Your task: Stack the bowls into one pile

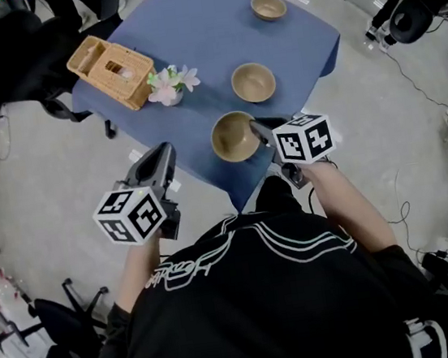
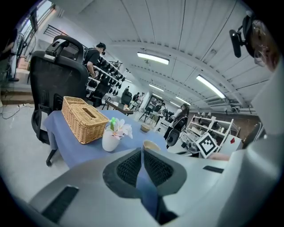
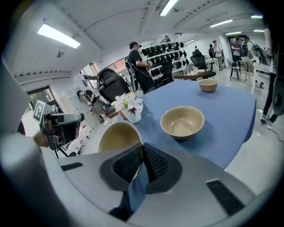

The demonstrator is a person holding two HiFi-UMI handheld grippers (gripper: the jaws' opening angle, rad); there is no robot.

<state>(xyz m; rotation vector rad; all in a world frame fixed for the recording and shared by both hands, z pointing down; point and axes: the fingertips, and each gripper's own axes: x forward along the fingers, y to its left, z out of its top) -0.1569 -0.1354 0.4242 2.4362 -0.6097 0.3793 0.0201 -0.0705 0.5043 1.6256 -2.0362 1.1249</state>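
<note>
1. Blue surface (image 1: 212, 28): right hand-held gripper (image 1: 257, 129) clamps the rim of near bowl (image 1: 231, 139); the one-sided pinch may let it tilt or slip.
2. Left hand-held gripper (image 1: 163, 153) closed, empty; middle bowl (image 1: 253, 82), just ahead of the right one, risks a knock.

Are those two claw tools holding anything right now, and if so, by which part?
The right gripper pinches the nearest bowl by its rim. The left gripper is shut with nothing in it.

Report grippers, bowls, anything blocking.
Right gripper shut on rim of near bowl; left gripper shut, empty. Middle bowl and far bowl apart on table, none stacked. Vase and basket off to the left, not between bowls.
</note>
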